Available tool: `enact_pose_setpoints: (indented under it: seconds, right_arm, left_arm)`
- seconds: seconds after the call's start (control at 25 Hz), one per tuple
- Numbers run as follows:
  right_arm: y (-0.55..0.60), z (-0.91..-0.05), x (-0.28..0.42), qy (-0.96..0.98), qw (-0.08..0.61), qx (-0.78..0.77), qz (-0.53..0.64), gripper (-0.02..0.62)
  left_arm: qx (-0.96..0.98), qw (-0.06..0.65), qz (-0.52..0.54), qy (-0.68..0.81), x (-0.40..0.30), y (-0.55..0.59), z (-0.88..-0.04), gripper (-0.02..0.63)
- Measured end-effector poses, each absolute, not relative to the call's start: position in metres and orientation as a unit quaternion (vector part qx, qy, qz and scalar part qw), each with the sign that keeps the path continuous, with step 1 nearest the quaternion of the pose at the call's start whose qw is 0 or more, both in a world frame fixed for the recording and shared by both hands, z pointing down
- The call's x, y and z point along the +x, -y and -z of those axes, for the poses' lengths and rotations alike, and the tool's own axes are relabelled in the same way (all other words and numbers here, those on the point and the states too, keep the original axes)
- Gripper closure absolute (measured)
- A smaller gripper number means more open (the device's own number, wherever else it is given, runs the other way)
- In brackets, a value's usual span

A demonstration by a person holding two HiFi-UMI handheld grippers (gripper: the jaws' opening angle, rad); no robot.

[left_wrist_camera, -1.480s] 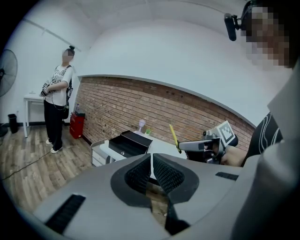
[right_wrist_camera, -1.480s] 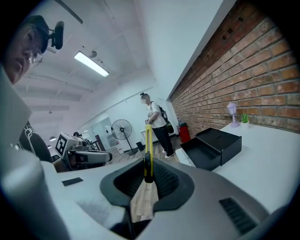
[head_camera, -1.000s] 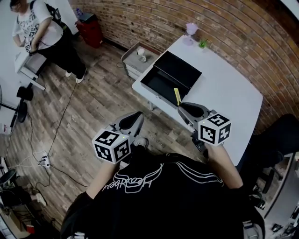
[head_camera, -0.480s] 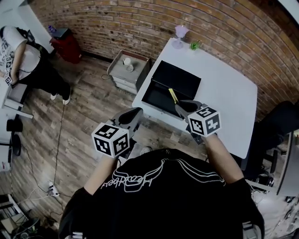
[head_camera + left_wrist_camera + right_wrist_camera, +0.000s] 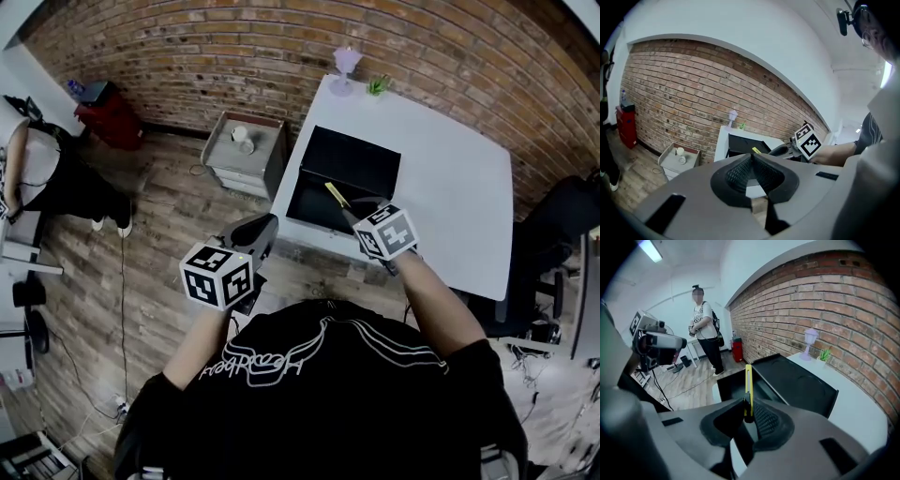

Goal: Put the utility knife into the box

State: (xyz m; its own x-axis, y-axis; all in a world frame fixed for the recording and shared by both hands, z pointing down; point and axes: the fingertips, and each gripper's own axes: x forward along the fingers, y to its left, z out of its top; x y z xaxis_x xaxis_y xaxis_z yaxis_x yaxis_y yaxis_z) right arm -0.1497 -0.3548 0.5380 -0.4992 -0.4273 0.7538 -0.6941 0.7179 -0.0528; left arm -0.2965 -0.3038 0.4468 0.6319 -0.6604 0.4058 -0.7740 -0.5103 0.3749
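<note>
Left gripper [image 5: 251, 234]: fingers pressed together on nothing, over the floor [image 5: 169, 234], off the tabletop [image 5: 455, 178].
Box [image 5: 359, 159]: open, black, at the tabletop's left edge.
Utility knife [image 5: 335, 195]: yellow, pinched in the right gripper [image 5: 354, 211] fingers, above the Box.
Change: knife carried forward from the near rim over the opening; lowering and release seem next.
Views: right gripper view shows the pinch at the knife's base; head view hides it.

looks like a lab or studio workroom. evidence: bare brick wall [image 5: 281, 37], wood-plank floor [image 5: 159, 234], plain white table [image 5: 459, 187], loose cable [image 5: 122, 309] trailing across the floor, small grey cabinet [image 5: 246, 155], a second person [image 5: 704, 326] standing by white benches.
</note>
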Motion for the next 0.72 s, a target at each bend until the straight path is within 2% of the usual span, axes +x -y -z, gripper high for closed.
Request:
enact_pose_setpoints:
  seconds: [0.44, 0.72]
  right_arm:
    - [0.380, -0.603, -0.151, 0.785, 0.518, 0.303, -0.154, 0.534]
    - [0.382, -0.625, -0.155, 0.757, 0.568, 0.281, -0.158, 0.534]
  left_arm:
    - [0.853, 0.281, -0.119, 0.423, -0.313, 0.312, -0.465, 0.568]
    - [0.848, 0.287, -0.119, 0.429, -0.321, 0.310, -0.470, 0.568]
